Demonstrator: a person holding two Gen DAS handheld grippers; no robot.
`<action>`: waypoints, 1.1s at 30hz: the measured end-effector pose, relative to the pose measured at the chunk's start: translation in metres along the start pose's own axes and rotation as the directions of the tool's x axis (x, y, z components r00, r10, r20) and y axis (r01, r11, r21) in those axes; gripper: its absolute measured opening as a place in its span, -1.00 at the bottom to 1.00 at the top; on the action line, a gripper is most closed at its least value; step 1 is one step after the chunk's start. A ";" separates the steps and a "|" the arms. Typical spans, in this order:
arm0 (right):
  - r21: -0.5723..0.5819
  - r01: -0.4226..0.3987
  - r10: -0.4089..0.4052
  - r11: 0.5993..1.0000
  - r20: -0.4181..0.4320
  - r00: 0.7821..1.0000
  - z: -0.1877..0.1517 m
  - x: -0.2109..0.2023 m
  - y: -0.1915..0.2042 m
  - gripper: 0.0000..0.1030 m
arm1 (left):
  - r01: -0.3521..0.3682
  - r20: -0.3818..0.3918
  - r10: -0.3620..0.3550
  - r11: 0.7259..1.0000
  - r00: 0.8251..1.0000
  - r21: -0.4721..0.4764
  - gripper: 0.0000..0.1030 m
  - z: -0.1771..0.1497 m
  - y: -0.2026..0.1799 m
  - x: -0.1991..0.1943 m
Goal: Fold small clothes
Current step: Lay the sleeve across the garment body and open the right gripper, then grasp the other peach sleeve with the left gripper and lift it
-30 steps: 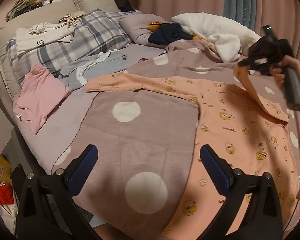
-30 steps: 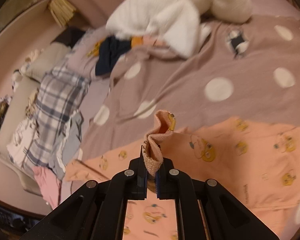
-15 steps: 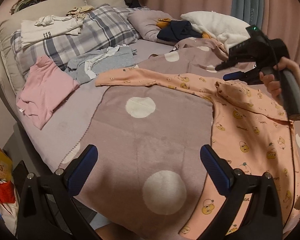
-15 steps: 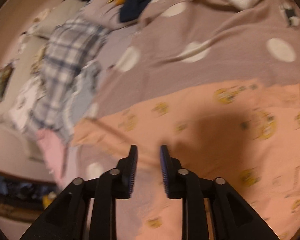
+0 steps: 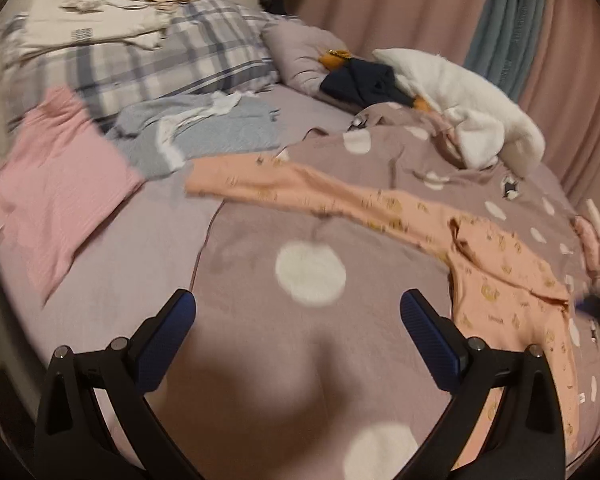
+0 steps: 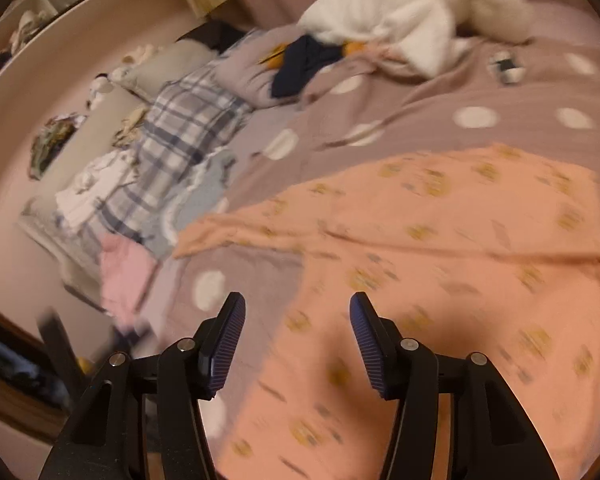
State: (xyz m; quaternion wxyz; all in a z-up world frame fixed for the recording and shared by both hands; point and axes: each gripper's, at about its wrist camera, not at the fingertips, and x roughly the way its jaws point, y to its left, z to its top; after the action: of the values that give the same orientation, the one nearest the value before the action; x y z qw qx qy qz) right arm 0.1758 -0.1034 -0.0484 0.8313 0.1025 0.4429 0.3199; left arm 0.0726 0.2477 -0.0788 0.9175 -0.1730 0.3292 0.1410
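I am mid-fold on the peach top (image 6: 440, 248), lying flat on the bed (image 5: 260, 360), one sleeve (image 5: 284, 182) stretching far left. Both my left tool (image 5: 298, 316) and right tool (image 6: 298, 320) are gaping wide, gripping nothing. Next I am probably needing that sleeve folded in.

Peach garment (image 6: 440, 248) motion-blurred, print unreadable, perhaps bears, lower part cut off by frame edge
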 end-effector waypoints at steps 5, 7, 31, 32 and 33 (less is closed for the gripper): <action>-0.016 0.216 -0.216 0.976 0.039 0.976 -0.041 -0.020 -0.011 0.07 | 0.170 -0.064 -0.182 0.973 0.981 -0.153 0.99 0.041 0.038 0.056; 0.030 0.239 -0.240 0.971 0.023 0.971 -0.052 -0.021 -0.023 0.07 | 0.204 -0.105 -0.237 0.945 0.966 -0.255 0.96 0.054 0.054 0.086; 0.106 0.362 -0.352 0.926 -0.103 0.930 -0.068 0.006 -0.067 0.07 | 0.151 -0.117 -0.263 0.805 0.958 -0.573 -0.83 0.091 0.135 0.168; 0.102 0.365 -0.354 0.925 -0.112 0.929 -0.069 0.009 -0.067 0.07 | 0.134 -0.128 -0.247 0.816 0.961 -0.562 -0.83 0.092 0.133 0.170; 0.100 0.368 -0.356 0.924 -0.118 0.927 -0.070 0.010 -0.067 0.07 | 0.129 -0.136 -0.242 0.822 0.961 -0.555 -0.85 0.091 0.131 0.171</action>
State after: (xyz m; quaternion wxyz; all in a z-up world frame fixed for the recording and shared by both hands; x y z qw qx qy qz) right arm 0.1531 -0.1564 -0.1268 0.8458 0.0530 0.5125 0.1380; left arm 0.2015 0.4283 -0.1539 0.8028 -0.4691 0.3480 0.1198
